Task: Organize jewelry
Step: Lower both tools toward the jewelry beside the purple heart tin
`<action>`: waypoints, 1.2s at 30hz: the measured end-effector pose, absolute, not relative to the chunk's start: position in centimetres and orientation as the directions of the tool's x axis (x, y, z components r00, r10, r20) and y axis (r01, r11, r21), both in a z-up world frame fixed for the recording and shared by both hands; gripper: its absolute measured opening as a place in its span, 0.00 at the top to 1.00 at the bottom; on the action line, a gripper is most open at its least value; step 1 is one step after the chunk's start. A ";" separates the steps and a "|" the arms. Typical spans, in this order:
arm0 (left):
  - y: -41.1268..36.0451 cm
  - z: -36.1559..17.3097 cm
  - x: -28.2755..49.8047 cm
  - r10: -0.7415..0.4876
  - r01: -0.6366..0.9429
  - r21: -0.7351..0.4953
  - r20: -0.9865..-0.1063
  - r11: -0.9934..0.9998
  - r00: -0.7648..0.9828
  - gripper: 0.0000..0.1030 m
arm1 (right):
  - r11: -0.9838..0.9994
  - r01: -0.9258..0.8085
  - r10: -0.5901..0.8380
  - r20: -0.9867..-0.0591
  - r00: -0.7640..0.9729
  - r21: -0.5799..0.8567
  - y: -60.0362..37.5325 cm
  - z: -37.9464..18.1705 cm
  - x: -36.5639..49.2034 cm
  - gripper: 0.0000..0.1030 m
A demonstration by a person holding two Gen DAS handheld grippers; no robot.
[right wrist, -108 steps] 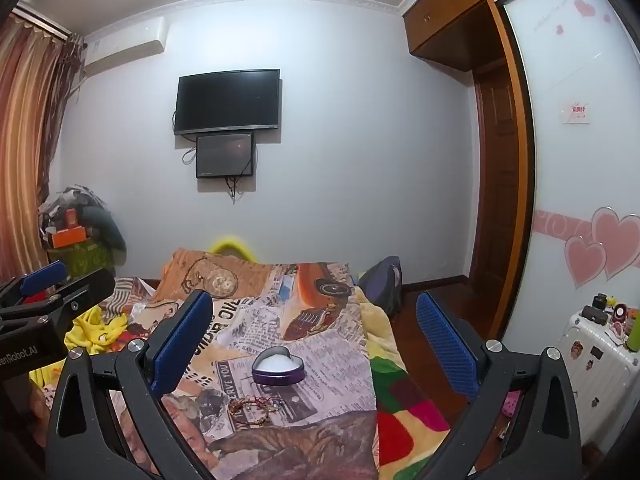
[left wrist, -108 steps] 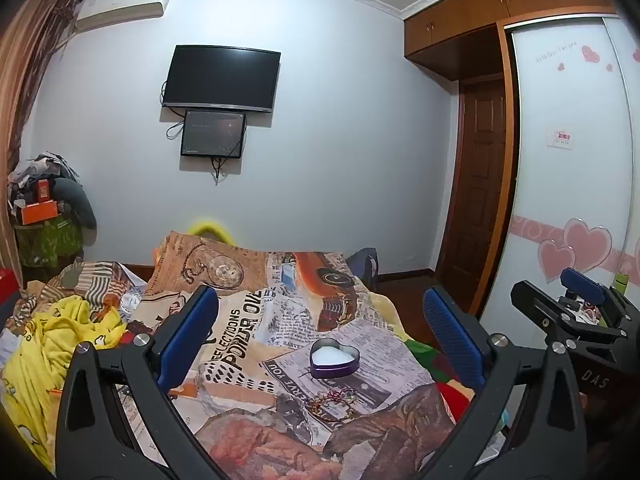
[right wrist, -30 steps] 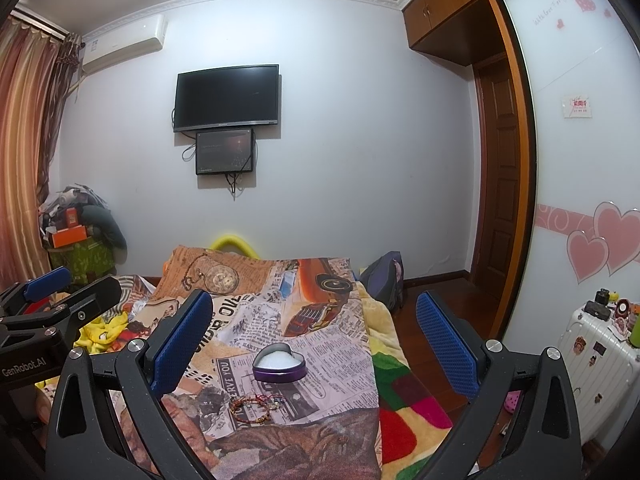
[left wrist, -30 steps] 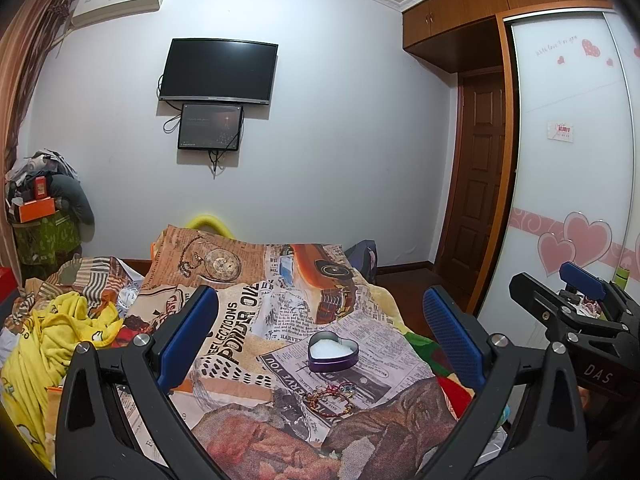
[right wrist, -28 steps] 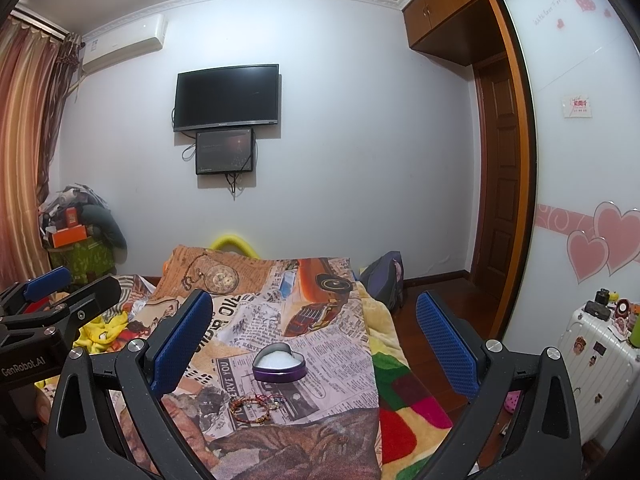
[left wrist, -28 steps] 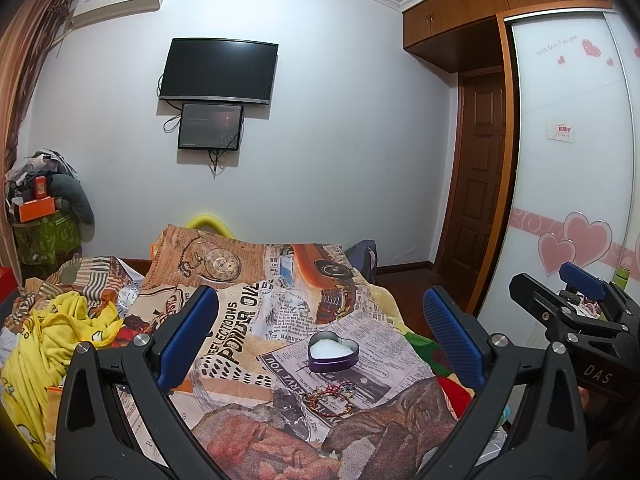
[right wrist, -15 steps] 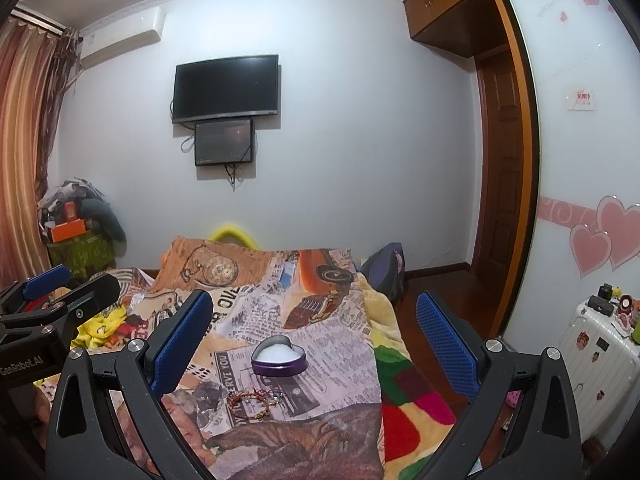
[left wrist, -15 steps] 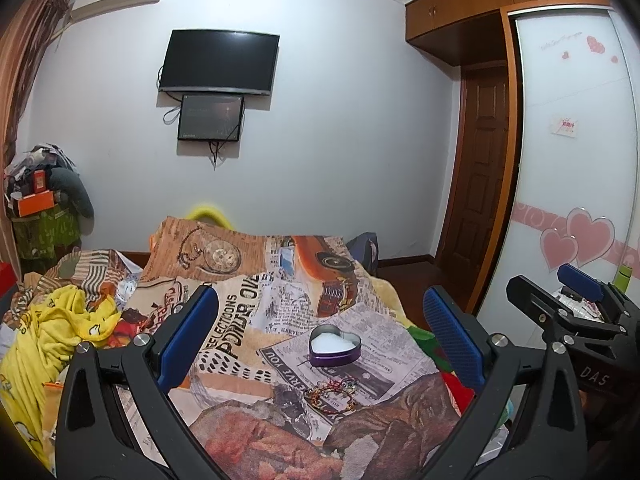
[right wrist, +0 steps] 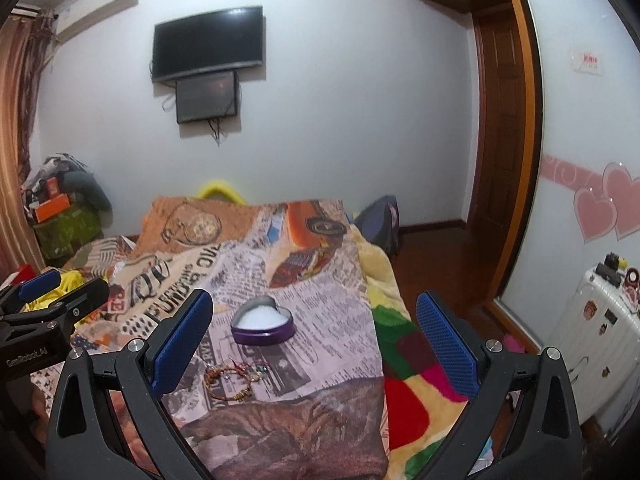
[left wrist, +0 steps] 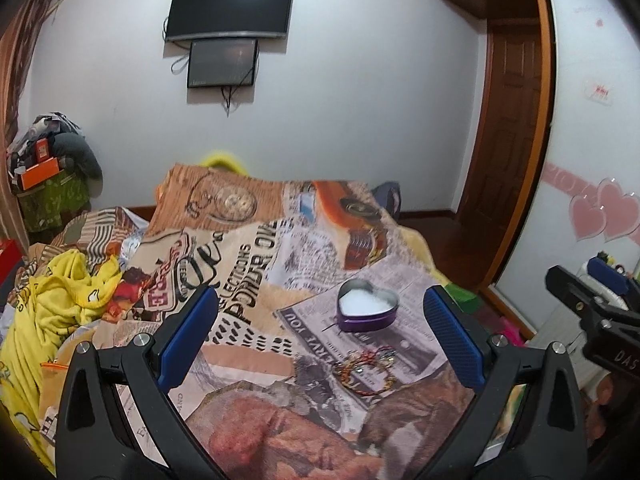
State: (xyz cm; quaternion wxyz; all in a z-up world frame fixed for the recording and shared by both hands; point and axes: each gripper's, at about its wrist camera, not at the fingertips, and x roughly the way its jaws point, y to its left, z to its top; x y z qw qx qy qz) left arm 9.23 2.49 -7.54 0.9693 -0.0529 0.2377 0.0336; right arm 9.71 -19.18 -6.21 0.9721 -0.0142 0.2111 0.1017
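A purple heart-shaped tin point(left wrist: 367, 311) with a white lining stands open on the printed bed cover; it also shows in the right wrist view point(right wrist: 263, 322). A small heap of bracelets point(left wrist: 366, 369) lies just in front of it, seen in the right wrist view too point(right wrist: 233, 377). My left gripper point(left wrist: 320, 332) is open and empty, held above the bed, with the tin and bracelets between its fingers in view. My right gripper point(right wrist: 312, 336) is open and empty, slightly right of the tin.
The bed cover point(left wrist: 248, 256) has a newspaper print. Yellow clothing point(left wrist: 52, 304) lies at the left. The bed's right edge drops to a wooden floor point(right wrist: 436, 264). A white suitcase point(right wrist: 592, 332) stands at the right by the wardrobe.
Both grippers have moved forward and tilted down toward the bed; the tin and bracelets appear larger and closer. Both stay open.
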 end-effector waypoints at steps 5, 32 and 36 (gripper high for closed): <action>2.9 -9.9 12.1 0.048 -0.089 -0.052 -0.533 0.995 0.845 0.00 | 0.980 -0.197 0.176 -0.468 0.866 0.004 -19.0 -7.6 11.9 0.02; 2.7 -19.7 20.0 -0.082 0.060 -0.058 -0.791 0.997 0.606 0.36 | 0.955 -0.297 0.207 -0.707 0.677 -0.005 -16.4 -16.5 20.1 0.29; 2.4 -20.3 20.4 -0.099 0.078 -0.066 -0.804 0.995 0.587 0.43 | 0.944 -0.330 0.220 -0.725 0.652 -0.010 -15.6 -17.4 20.4 0.35</action>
